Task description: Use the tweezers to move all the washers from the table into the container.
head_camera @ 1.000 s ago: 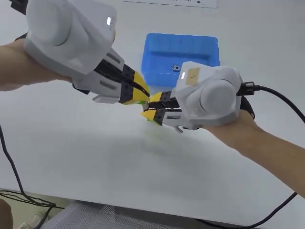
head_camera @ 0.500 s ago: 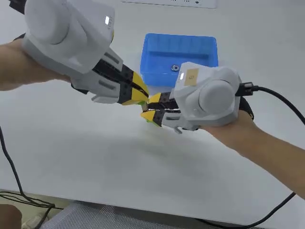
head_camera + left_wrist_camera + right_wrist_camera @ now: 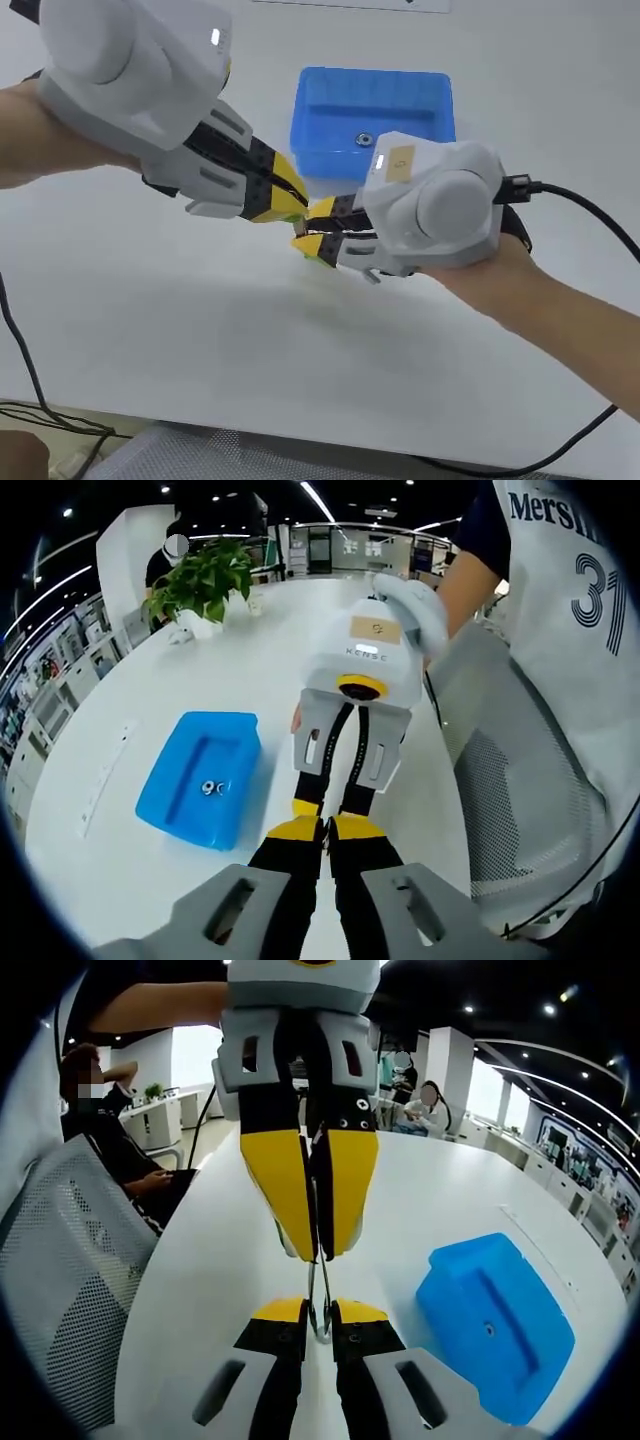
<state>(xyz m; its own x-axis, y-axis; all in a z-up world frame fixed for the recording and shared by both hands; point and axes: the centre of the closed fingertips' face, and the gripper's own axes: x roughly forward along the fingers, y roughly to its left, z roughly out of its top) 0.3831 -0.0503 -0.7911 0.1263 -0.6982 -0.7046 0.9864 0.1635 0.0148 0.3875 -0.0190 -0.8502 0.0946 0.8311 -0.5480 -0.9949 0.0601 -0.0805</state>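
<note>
- Two grippers meet tip to tip above the table [image 3: 200, 330] in the head view. The left gripper [image 3: 292, 200] slants down from the upper left. The right gripper [image 3: 308, 238] points left from the person's hand [image 3: 500, 275]. Their yellow jaw ends are touching or nearly so, and the gap of each cannot be read here. The blue container [image 3: 330, 100] sits just behind them, with a washer [image 3: 365, 140] on its floor.
- Left gripper view: its own jaws stand narrow, their tips up against the tips of the right gripper, which faces straight back. The container lies to the left on the table, with the washer inside.
- Right gripper view: thin metal tweezers [image 3: 316, 1290] run down from between the left gripper's yellow jaws, which are pressed close on them. Their end is pinched in the right gripper's own narrow jaws. The container lies at the lower right, apart from the jaws, with the washer in it.
</note>
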